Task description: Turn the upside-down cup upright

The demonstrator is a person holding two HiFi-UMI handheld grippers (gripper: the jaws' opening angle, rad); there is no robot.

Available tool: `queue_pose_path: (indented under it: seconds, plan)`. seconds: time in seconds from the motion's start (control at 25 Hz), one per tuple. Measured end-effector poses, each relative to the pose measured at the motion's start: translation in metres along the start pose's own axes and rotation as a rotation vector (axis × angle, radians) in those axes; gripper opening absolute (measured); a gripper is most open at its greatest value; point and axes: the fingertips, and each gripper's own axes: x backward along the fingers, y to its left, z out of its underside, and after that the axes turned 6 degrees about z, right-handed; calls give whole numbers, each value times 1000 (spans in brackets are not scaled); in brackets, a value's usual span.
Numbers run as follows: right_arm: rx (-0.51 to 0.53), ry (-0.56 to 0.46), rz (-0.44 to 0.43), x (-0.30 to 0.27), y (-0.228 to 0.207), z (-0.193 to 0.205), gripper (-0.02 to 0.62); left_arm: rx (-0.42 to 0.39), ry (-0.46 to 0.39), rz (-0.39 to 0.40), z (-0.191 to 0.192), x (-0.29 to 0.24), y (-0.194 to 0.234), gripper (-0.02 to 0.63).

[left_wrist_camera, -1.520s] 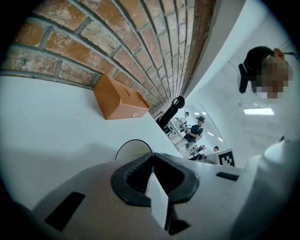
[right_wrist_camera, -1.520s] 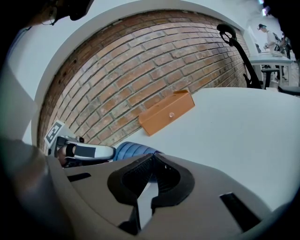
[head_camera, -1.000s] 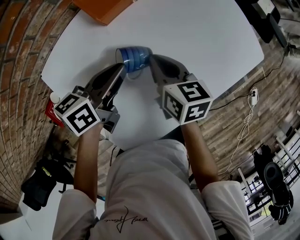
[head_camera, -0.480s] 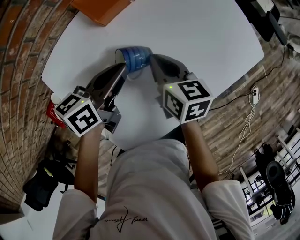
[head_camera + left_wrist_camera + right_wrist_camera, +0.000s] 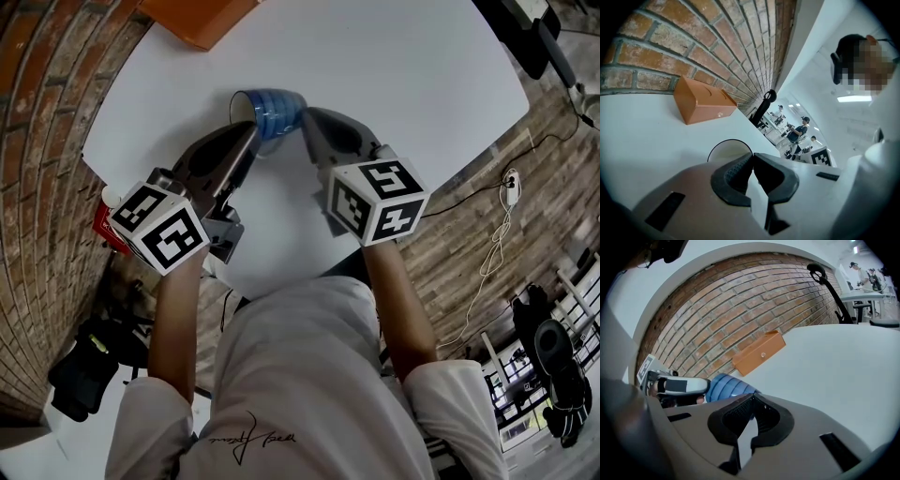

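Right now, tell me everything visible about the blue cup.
The cup is blue, ringed with ribs, with a pale inside and a thin dark rim; light plastic or paper, I can't tell which. It lies on its side over the white table, mouth toward the person's left, neither upside-down nor upright. The left gripper is shut at the rim, seemingly pinching the wall; the right gripper, also shut, meets the base end. Whether the cup rests on the table is unclear.
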Motion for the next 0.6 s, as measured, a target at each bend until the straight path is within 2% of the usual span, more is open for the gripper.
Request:
queue_pose_path:
  seconds: [0.6]
  plan:
    - [-18, 15, 11, 2, -10, 8, 20, -5, 13, 27, 0, -15, -11, 11]
